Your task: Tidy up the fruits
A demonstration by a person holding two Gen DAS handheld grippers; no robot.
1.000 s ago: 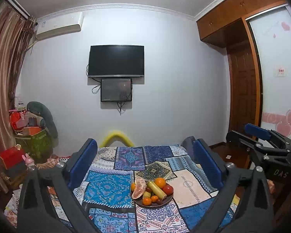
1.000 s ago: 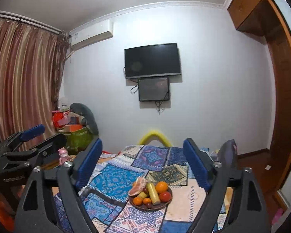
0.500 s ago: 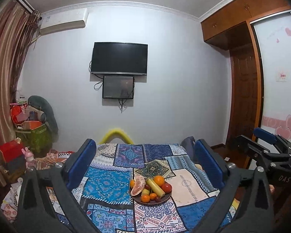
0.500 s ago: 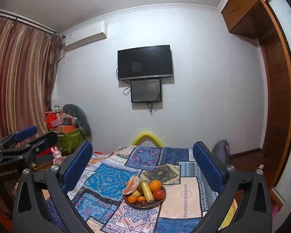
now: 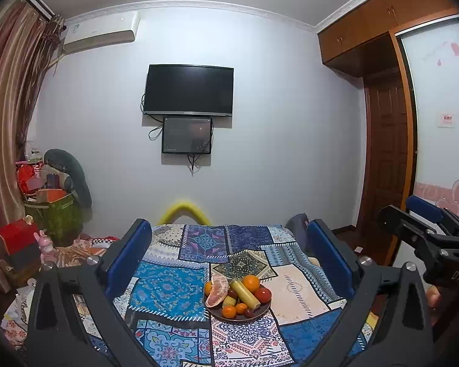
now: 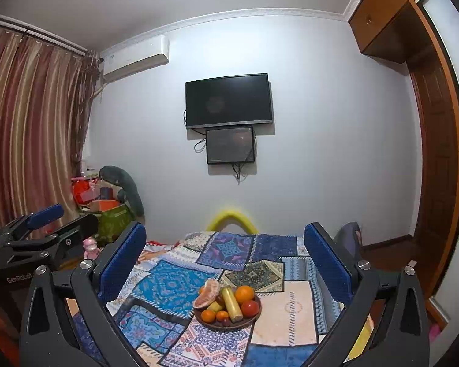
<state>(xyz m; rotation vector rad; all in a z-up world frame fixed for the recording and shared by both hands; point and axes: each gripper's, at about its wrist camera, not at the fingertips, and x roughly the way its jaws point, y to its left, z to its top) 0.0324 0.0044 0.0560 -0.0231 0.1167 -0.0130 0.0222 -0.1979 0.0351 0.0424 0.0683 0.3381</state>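
A dark round plate (image 5: 229,317) of fruit sits on the patchwork-cloth table (image 5: 168,287). It holds a peeled pomelo wedge (image 5: 217,290), a yellow banana (image 5: 246,293), an orange (image 5: 251,283), a red tomato (image 5: 263,294) and small oranges (image 5: 229,311). The plate also shows in the right wrist view (image 6: 211,324). My left gripper (image 5: 229,260) is open and empty, well short of the plate. My right gripper (image 6: 225,260) is open and empty too, also back from the plate. Each gripper shows at the edge of the other's view.
The table carries a blue patterned cloth (image 6: 174,284). A yellow chair back (image 5: 183,211) stands behind it. A TV (image 5: 188,90) hangs on the far wall. Boxes and bags (image 5: 46,202) pile up at the left; a wooden door (image 5: 385,165) is at the right.
Both grippers have moved a little; the plate now sits slightly lower and nearer the middle of each view. Both stay open and empty.
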